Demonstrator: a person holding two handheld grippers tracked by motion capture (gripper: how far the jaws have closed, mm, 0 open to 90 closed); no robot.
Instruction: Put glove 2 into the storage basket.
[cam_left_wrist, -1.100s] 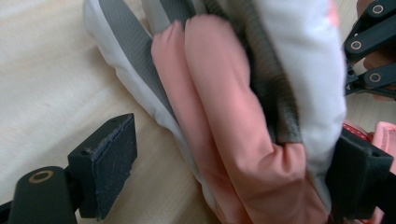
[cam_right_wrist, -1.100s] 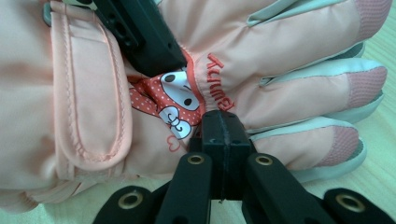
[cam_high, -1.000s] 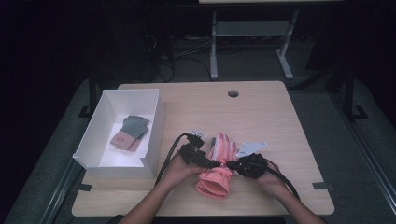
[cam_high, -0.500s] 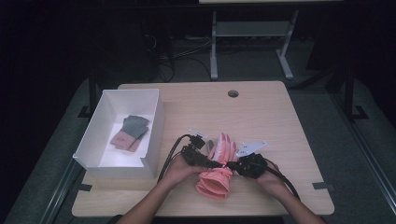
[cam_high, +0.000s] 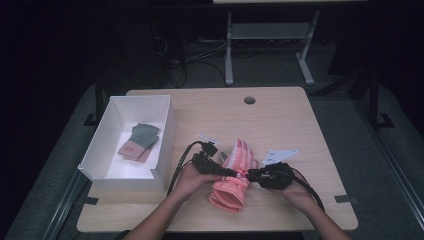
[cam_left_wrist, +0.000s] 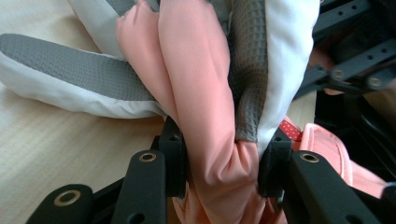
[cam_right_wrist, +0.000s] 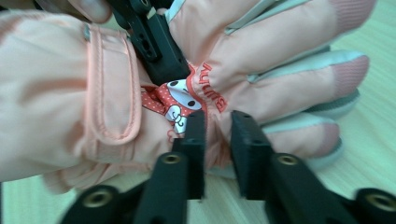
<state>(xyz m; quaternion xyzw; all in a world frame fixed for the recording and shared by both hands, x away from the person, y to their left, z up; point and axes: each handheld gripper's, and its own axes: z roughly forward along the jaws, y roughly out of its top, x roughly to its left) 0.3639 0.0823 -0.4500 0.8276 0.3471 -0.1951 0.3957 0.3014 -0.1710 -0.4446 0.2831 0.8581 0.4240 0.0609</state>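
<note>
High view: pink glove (cam_high: 234, 175) lies on the wooden table (cam_high: 280, 120) near the front edge, cuff toward 6 o'clock, fingers toward 12. Left gripper (cam_high: 235, 173) comes in from 9 o'clock of the glove, right gripper (cam_high: 246, 175) from 3 o'clock; both tips meet at the glove's middle, about the wrist. White box (cam_high: 165, 125) sits at 9 to 10 o'clock of the glove, well apart, with a folded grey-and-pink item (cam_high: 139, 141) inside.

Left gripper view: the jaws have just been closing. A bunched fold of the glove (cam_left_wrist: 205, 107), pink fabric plus grey textured palm and white edging, stands between the two pads (cam_left_wrist: 175, 158), and both pads press against it. Clamped on the glove. At 3 o'clock, the black linkage of the right gripper shows just beside the fold.

Right gripper view: the jaws have just been opening. They stand a narrow gap apart, with a ridge of the glove (cam_right_wrist: 252, 70) in that gap near the printed character patch. Pads (cam_right_wrist: 247, 140) lie against the fabric at its lower edge; whether they still pinch it I cannot tell. At 11 o'clock, the left gripper's black jaw lies on the glove beside the strap.
</note>
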